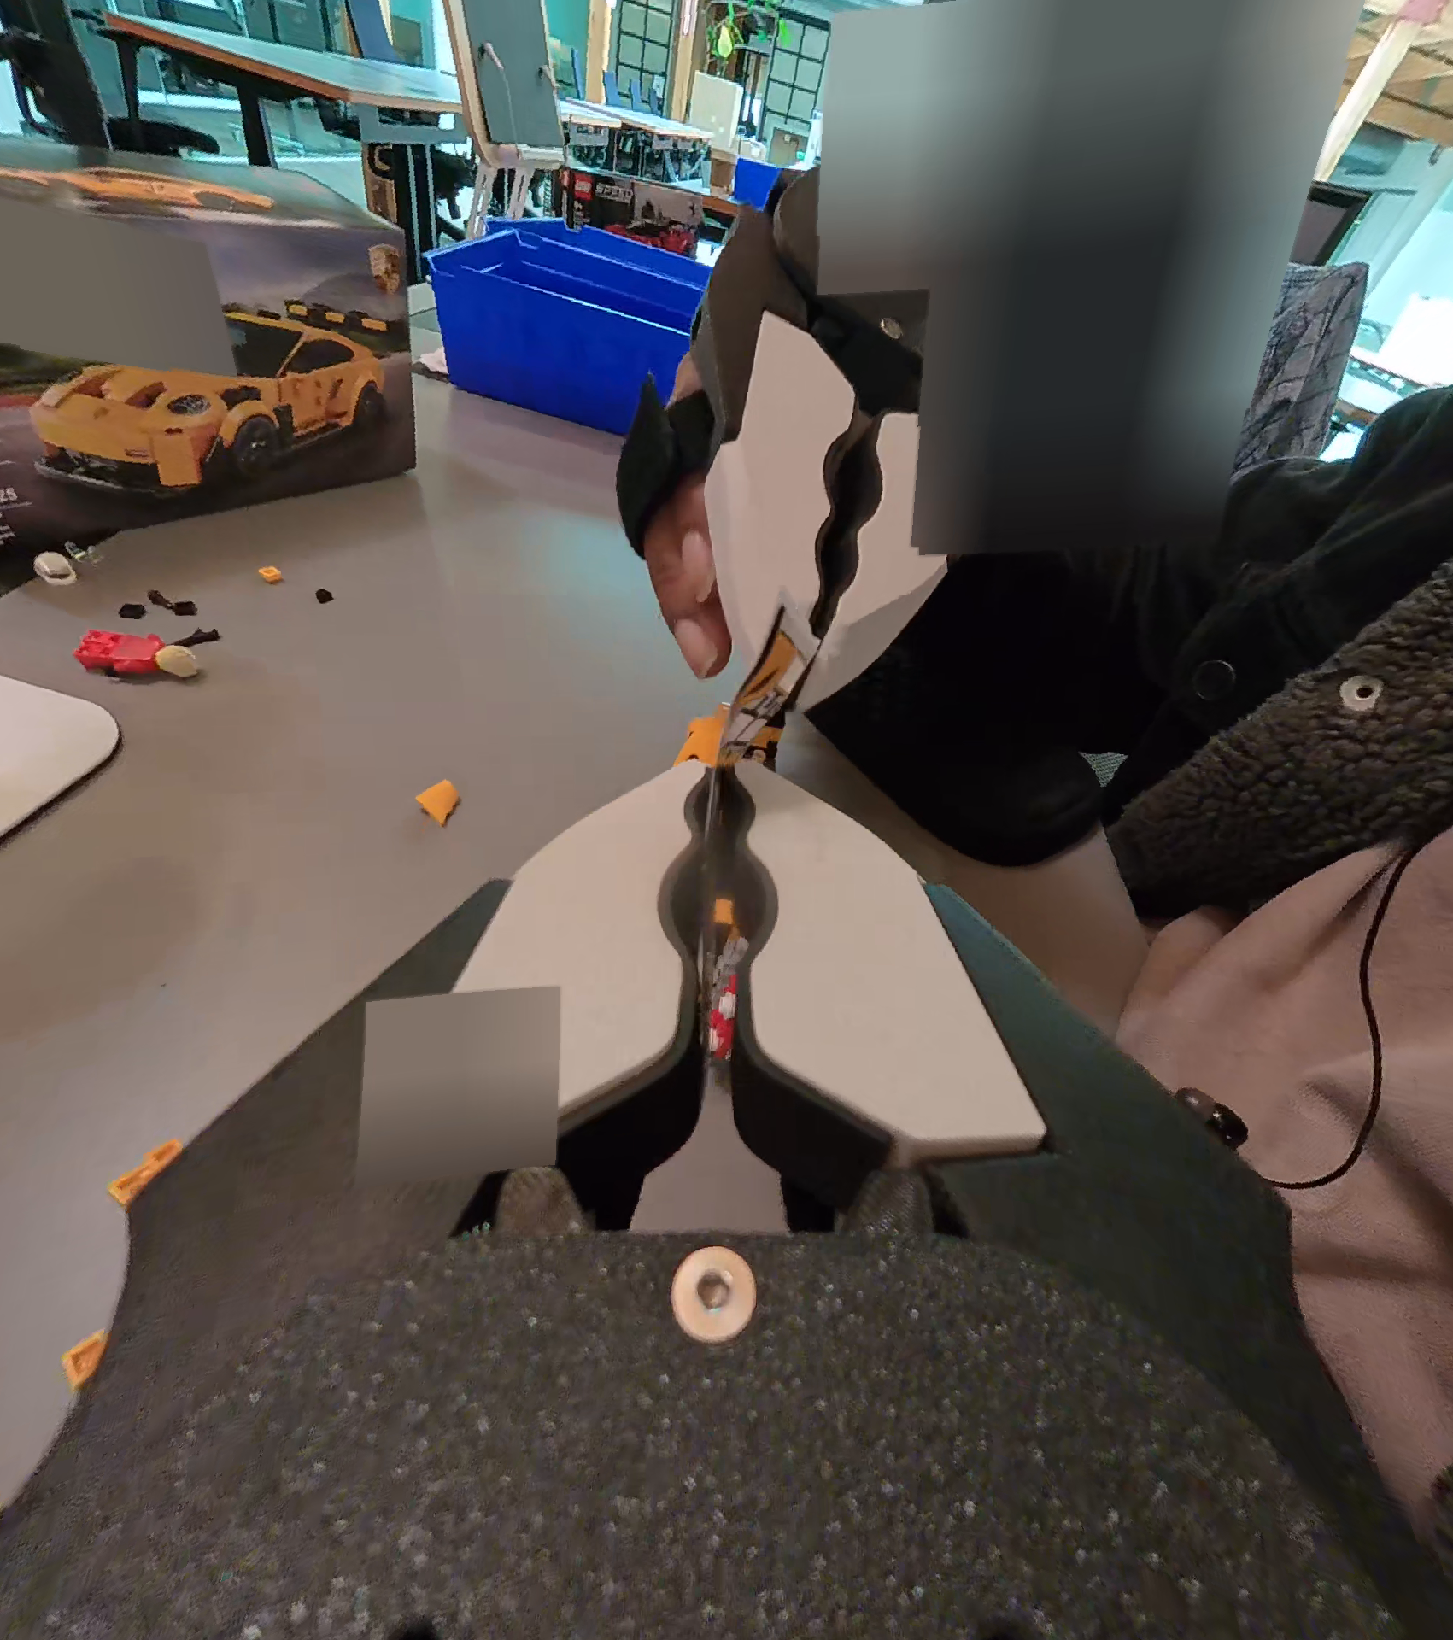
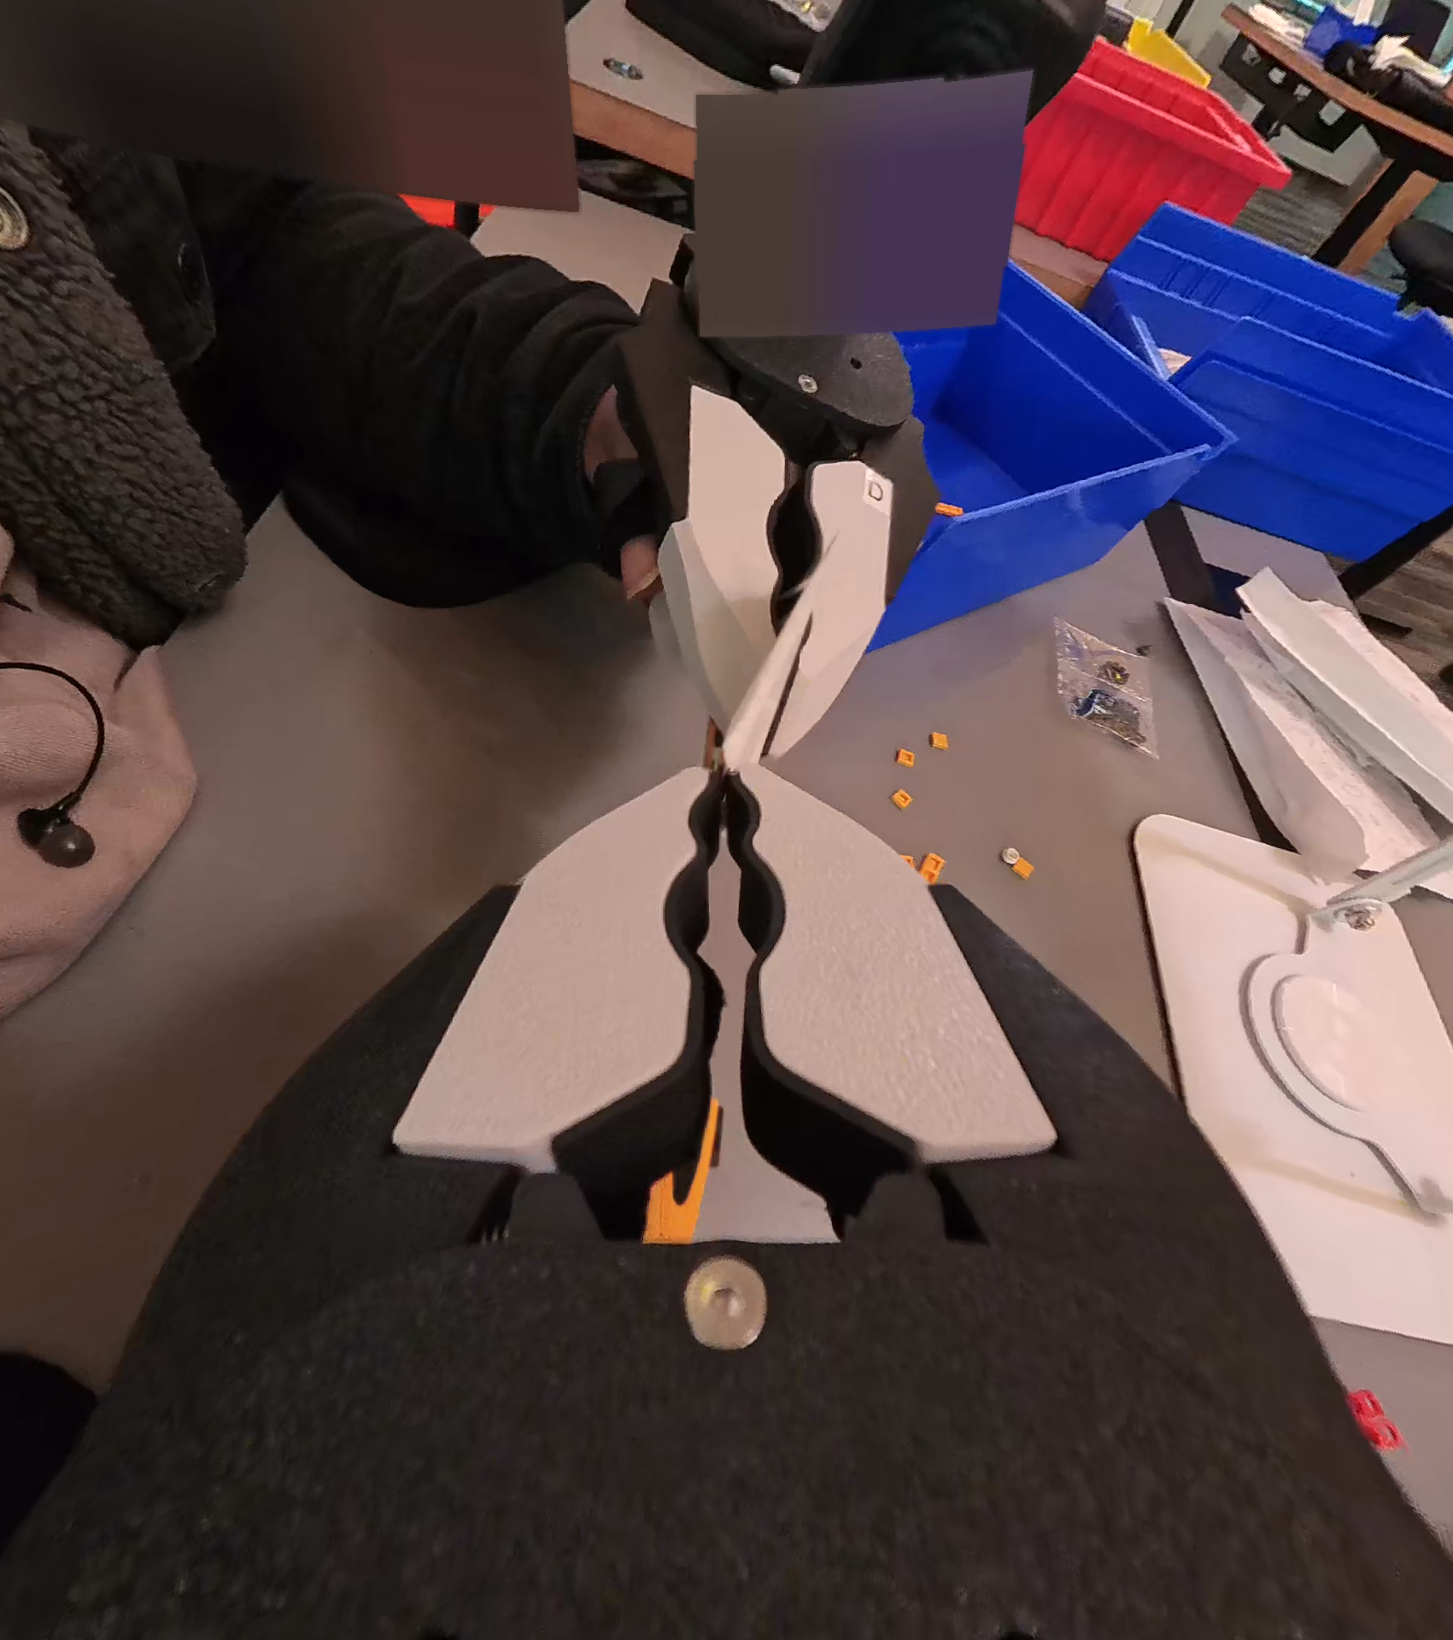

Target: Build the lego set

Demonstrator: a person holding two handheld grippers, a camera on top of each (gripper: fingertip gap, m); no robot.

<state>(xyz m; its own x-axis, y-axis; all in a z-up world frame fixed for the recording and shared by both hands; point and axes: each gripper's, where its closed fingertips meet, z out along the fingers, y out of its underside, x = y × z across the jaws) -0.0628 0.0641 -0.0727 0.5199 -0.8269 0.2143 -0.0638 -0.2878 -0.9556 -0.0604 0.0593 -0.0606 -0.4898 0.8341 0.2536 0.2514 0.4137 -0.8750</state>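
Note:
A thin sticker sheet [image 1: 762, 701], printed orange, black and white, is stretched between both grippers above the grey table [image 1: 350, 887]. My left gripper [image 1: 718, 781] is shut on it, and the sheet runs back along the closed jaws. My right gripper [image 1: 798, 634] comes in from above and pinches the sheet's far end. In the right wrist view the sheet's white back [image 2: 771, 683] shows. There my right gripper [image 2: 724, 774] is shut on its edge, while the left gripper [image 2: 749, 741] grips it opposite. An orange brick [image 1: 696, 737] lies on the table behind the sheet.
The Lego box with a yellow car [image 1: 172, 390] stands at the left, blue bins [image 1: 563, 337] [image 2: 1060, 444] behind. Loose orange pieces [image 1: 438, 799] [image 2: 904, 799], a red minifigure [image 1: 128, 652], a parts bag [image 2: 1104, 683], torn paper bags [image 2: 1344, 710] and a white pad [image 2: 1326, 1065] lie around. My left and right fingertips are right by each other.

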